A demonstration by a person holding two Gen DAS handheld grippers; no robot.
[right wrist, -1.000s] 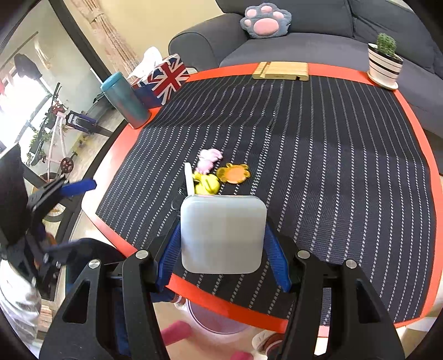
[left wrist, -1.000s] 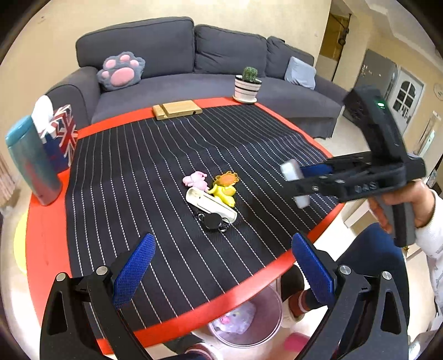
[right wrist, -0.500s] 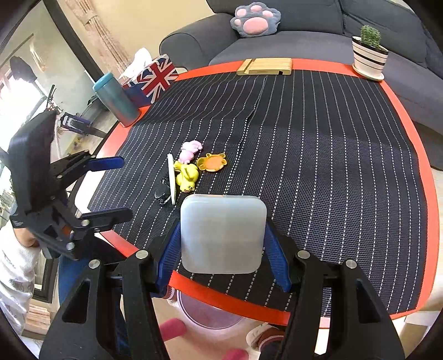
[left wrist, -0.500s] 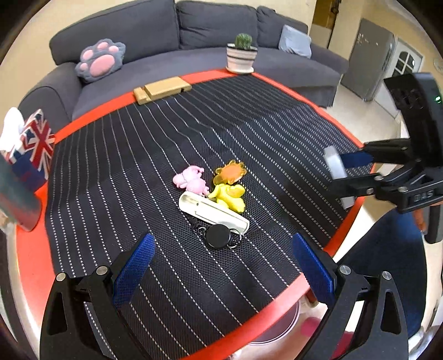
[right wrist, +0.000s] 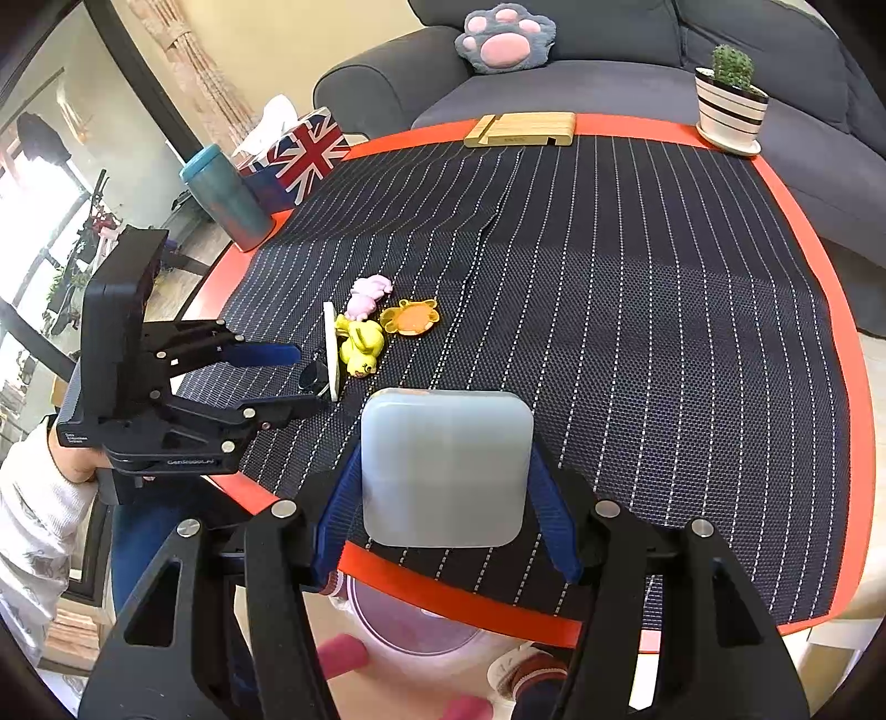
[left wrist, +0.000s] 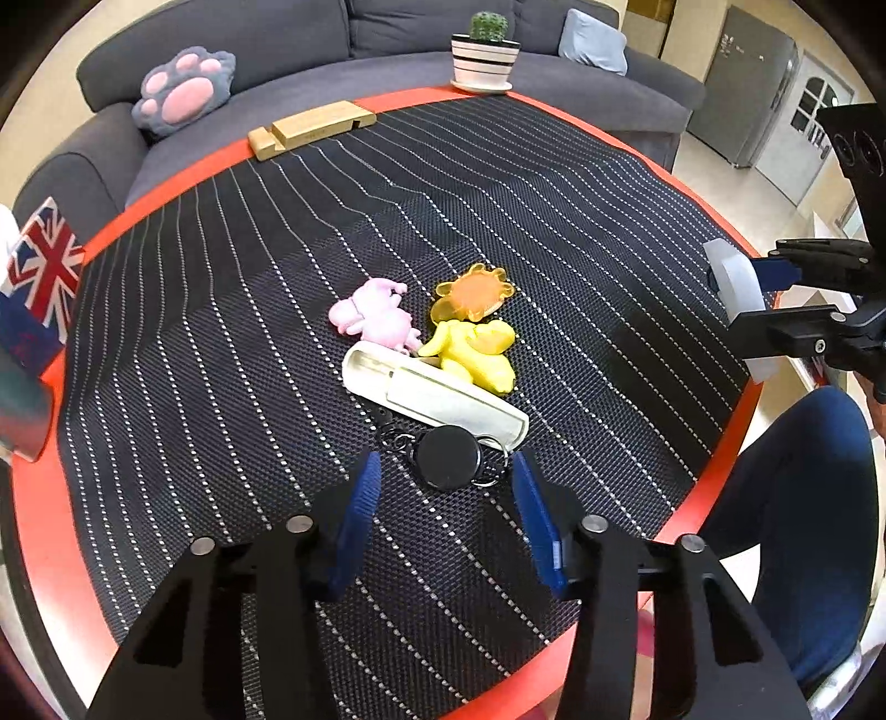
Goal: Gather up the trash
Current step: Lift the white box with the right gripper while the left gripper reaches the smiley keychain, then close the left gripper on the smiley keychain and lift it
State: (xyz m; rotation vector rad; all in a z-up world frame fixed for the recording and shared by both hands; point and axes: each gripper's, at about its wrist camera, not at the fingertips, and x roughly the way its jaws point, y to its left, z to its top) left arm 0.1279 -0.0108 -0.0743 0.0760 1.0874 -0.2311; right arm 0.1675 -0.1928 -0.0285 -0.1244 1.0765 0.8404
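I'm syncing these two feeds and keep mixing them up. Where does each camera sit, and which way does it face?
Left wrist: on the left claw, looking down at the black badge reel on the striped mat, sofa beyond; its blue fingers show, with the right claw at the picture's right edge.
Right wrist: on the right claw, which grips a white square box, facing across the table; the left claw and a white sleeve show.
Shared: toy pile, wooden stand, cactus pot.

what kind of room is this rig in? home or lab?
Most likely a home living room. A grey sofa with a paw-shaped cushion curves behind the round table, a potted cactus sits at the table's edge, and a fridge and door show through the opening beyond.
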